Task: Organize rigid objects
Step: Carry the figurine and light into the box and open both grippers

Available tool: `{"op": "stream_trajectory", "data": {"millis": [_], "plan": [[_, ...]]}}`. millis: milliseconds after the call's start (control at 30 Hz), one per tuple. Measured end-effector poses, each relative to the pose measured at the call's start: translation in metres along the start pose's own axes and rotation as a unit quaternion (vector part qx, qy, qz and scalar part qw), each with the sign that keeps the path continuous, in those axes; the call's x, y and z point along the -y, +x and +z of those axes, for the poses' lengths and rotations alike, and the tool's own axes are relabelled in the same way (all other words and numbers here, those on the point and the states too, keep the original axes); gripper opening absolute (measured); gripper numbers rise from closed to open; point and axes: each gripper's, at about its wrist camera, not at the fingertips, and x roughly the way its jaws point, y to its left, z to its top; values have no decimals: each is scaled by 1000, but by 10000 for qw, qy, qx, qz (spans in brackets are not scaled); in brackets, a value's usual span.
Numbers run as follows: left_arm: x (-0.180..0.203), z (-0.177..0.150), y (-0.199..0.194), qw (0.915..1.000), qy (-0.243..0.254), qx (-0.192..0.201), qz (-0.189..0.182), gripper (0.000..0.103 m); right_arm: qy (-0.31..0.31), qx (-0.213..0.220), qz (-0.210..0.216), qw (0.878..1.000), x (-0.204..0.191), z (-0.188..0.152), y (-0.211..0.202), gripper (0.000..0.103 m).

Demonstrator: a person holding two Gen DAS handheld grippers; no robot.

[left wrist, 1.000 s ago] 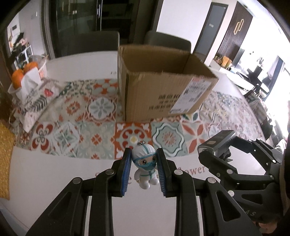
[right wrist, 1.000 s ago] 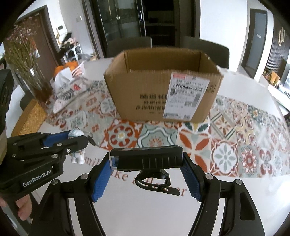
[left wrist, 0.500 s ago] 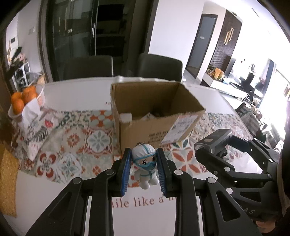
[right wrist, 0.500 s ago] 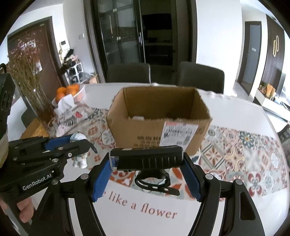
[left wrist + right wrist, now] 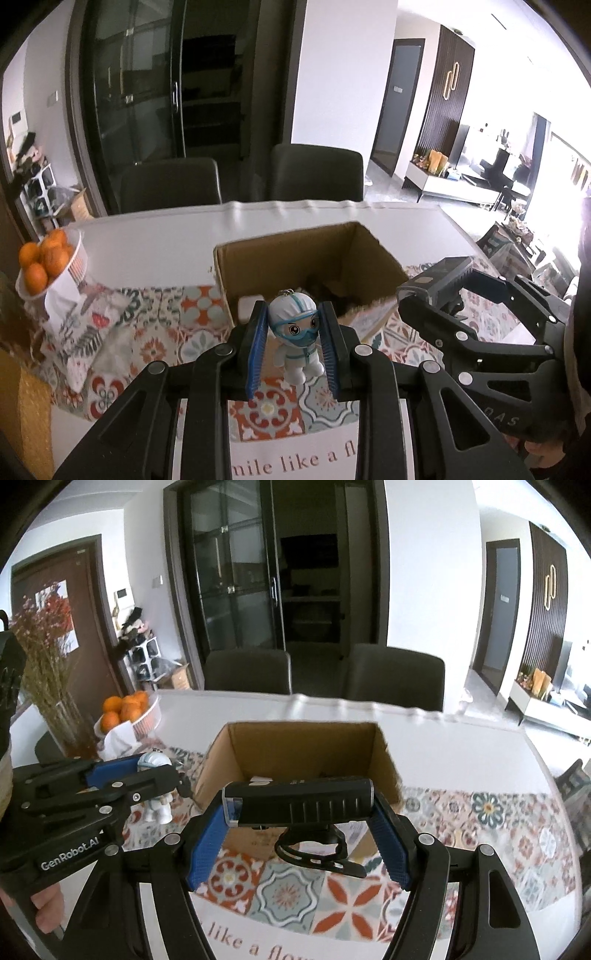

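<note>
My left gripper (image 5: pixel 293 341) is shut on a small white figurine in a blue mask and goggles (image 5: pixel 295 334), held by its head in the air in front of the open cardboard box (image 5: pixel 314 258). The same figurine (image 5: pixel 157 792) shows at the left of the right wrist view. My right gripper (image 5: pixel 299 825) is shut on a black bike light (image 5: pixel 299 803), gripped end to end, its strap mount (image 5: pixel 314 851) hanging below. The light (image 5: pixel 436 280) appears beside the box (image 5: pixel 295 749) in the left wrist view. A few things lie inside the box.
A patterned tile runner (image 5: pixel 480 834) covers the white table (image 5: pixel 166 232) under the box. A basket of oranges (image 5: pixel 48 264) stands at the left, with a vase of dried flowers (image 5: pixel 40 664) near it. Two dark chairs (image 5: pixel 247 672) stand behind the table.
Both grippers have risen with their loads and now look down over the box's rim into its inside. The box appears smaller and lower in both views.
</note>
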Motion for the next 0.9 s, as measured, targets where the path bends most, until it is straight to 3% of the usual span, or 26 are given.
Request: {"op": "stream_trajectory", "data": {"millis": [433, 900], "plan": [[-5, 41, 33, 9998, -109, -160, -110, 28, 4, -90, 106, 9999, 20, 47, 33, 73], [-18, 51, 100, 9955, -269, -911, -1, 28, 135, -965, 204, 9950, 45, 57, 111, 73]]}}
